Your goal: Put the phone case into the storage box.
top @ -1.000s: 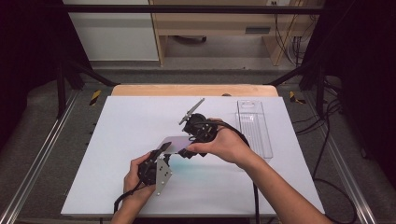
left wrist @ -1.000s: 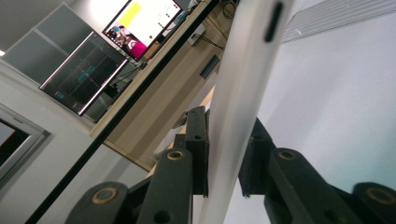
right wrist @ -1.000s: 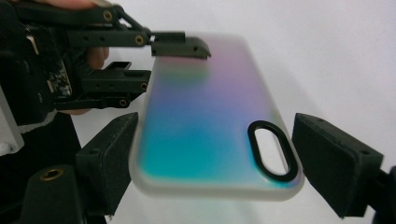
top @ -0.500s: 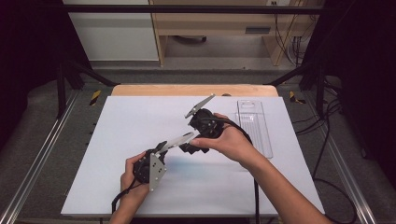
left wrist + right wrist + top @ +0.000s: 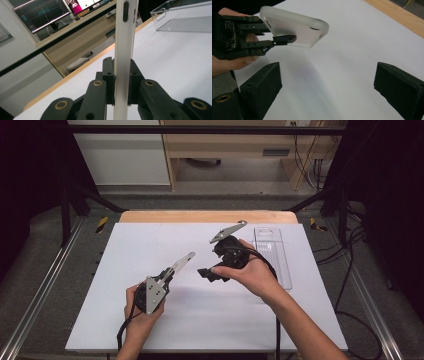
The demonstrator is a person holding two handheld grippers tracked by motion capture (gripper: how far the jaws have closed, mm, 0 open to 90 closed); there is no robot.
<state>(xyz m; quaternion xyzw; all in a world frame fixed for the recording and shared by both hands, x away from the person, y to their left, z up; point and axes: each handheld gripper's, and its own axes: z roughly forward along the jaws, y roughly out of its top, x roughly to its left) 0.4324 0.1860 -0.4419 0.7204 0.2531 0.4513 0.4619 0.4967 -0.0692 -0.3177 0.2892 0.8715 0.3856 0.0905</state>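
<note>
Left tongs [image 5: 167,275], lower left of high view, clamp a translucent phone case [image 5: 181,263] above the white table [image 5: 150,240]. Right tongs [image 5: 207,272], centre frame, have just been opening, now wide w/ nothing between. Clear tray [image 5: 280,265] at right.

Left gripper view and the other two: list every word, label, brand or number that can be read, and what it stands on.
None can be read.
Monitors: coloured graphics and lines, too blurred to read.
Phone case clamped in the left gripper: no print visible.
Clear tray: no label visible.
White table: blank.
</note>
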